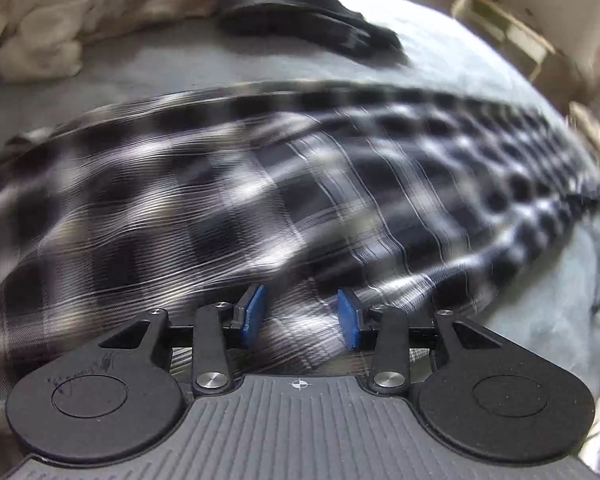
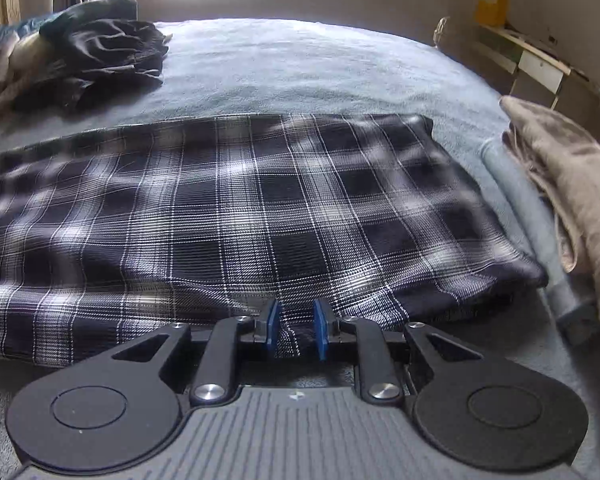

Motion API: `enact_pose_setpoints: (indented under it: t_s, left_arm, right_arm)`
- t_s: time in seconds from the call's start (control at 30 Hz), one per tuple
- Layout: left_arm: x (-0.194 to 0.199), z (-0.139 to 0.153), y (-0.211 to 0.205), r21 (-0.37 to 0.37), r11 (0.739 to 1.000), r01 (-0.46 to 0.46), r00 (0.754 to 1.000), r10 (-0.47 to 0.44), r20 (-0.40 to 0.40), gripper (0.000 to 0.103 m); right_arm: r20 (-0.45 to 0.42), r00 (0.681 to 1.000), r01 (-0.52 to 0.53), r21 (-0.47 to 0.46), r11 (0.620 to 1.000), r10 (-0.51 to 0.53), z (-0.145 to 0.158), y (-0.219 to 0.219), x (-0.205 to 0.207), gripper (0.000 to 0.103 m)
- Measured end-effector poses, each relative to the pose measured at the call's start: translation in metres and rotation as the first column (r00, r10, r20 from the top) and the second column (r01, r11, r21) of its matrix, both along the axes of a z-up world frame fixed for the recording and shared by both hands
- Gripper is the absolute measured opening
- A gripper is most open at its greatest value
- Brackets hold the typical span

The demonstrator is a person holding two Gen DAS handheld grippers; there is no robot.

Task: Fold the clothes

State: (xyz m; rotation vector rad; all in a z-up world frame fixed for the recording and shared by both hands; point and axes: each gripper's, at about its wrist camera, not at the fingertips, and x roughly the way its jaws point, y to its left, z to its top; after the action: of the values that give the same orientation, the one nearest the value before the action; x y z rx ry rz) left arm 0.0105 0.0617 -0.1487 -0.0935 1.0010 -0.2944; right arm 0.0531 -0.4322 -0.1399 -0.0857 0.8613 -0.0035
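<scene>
Grey-blue bedding [image 2: 300, 64] covers the whole bed and carries everything else in sight. Across its near half lies the plaid garment [image 2: 236, 208], dark navy with white and grey checks, spread flat and wide from the left edge of the right wrist view to a squared corner at the right. Its near edge bunches up slightly just in front of the tool. In the left wrist view the same plaid garment [image 1: 228, 200] fills the middle of the frame, heavily smeared by motion blur, so its folds cannot be read there.

On the far left of the bed sits a crumpled black garment [image 2: 104, 56], well apart from the plaid one, with a cream garment [image 1: 40, 28] heaped beside it further left. At the right edge of the bed a tan folded cloth [image 2: 567, 184] rests on a rolled grey-blue edge. A pale wooden shelf unit [image 2: 535, 60] stands against the wall at far right, with a yellow box [image 2: 491, 2] on top.

Closest of all, the right gripper [image 2: 298, 330] has its blue pads [image 2: 272, 328] set narrowly apart with a pinch of plaid fabric standing between them; whether they actually clamp it I cannot tell. The left gripper [image 1: 301, 316] has its blue pads spread wider, hovering over the near hem of the plaid with cloth visible in the gap, touching neither pad.
</scene>
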Motion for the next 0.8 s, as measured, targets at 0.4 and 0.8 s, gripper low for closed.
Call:
enact_pose_setpoints:
  t_s: [0.4, 0.8]
  left_arm:
    - [-0.043, 0.021, 0.086, -0.123, 0.942, -0.312, 0.949, 0.314, -0.003, 0.052]
    - [-0.108, 0.006, 0.208, -0.318, 0.611, -0.725, 0.663, 0.745, -0.079, 0.065]
  right_arm:
    - [0.101, 0.972, -0.212, -0.008, 0.977, 0.212, 0.032, 0.071, 0.019, 0.021]
    - [0.041, 0.668, -0.744, 0.051, 0.666, 0.743, 0.057, 0.286, 0.057, 0.026]
